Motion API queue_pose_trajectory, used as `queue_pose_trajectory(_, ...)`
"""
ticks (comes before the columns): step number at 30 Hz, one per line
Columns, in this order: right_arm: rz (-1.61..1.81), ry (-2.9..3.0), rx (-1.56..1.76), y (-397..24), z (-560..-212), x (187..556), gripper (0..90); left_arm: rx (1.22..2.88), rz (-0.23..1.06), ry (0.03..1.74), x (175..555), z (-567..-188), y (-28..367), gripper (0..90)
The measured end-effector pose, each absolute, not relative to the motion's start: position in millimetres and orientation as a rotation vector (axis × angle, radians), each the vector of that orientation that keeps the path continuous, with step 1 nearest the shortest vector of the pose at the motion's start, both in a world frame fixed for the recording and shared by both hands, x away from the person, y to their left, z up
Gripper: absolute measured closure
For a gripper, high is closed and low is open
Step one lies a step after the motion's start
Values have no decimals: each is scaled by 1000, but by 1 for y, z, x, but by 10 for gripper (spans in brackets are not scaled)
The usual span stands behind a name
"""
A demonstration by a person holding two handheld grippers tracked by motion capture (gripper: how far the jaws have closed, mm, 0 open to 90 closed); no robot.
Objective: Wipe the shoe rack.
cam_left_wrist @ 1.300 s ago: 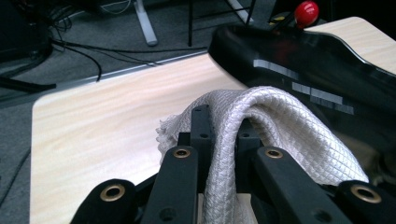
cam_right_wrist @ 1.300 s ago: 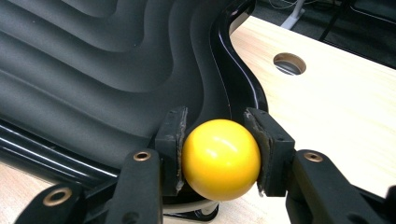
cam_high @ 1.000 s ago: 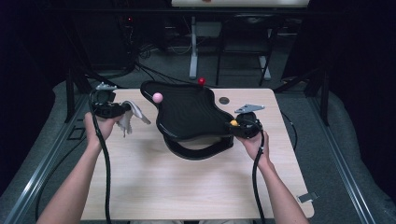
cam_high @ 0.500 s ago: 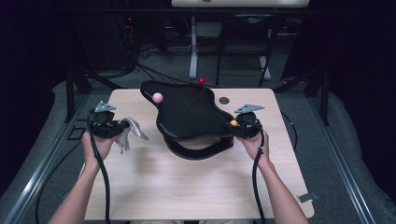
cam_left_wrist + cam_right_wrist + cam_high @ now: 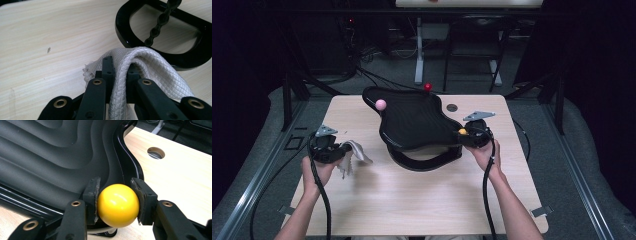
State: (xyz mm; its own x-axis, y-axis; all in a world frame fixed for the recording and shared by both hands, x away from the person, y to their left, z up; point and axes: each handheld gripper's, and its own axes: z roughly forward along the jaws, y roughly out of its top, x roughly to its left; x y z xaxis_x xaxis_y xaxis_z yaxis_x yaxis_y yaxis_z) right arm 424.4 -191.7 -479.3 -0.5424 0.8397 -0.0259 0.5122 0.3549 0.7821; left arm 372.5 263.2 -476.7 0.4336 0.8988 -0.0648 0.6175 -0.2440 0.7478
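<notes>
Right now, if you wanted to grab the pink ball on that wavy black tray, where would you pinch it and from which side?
Pinch the small pink ball across its middle, one jaw on each side, coming from above at the wavy black plastic tray's far-left rim. It sits up on that rim, exposed. The right hand-held gripper already grips the similar yellow ball that way.

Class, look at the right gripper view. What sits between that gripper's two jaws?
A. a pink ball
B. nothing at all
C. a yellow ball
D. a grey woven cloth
C: the right gripper has its jaw pads pressed against either side of the yellow ball, at the edge of the black ridged tray.
</notes>
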Motion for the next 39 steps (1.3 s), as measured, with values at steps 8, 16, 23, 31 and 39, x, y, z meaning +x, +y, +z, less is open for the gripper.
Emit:
queue_pose_trajectory(8,1045,2247,1144,-195,-478,426,598,1982,471,1255,373,-481,255,826)
queue_pose_trajectory(16,1026,2291,1109,-196,-475,430,597,1969,452,1272,366,-484,259,826)
queue_pose_trajectory(23,1019,2245,1227,-193,-472,425,431,1939,438,1283,359,-483,263,826)
queue_pose_trajectory(31,1012,2279,1243,-195,-472,421,597,1948,431,1272,357,-483,259,826)
queue_pose_trajectory(39,1012,2348,1165,-201,-471,430,600,1946,429,1267,358,-483,260,826)
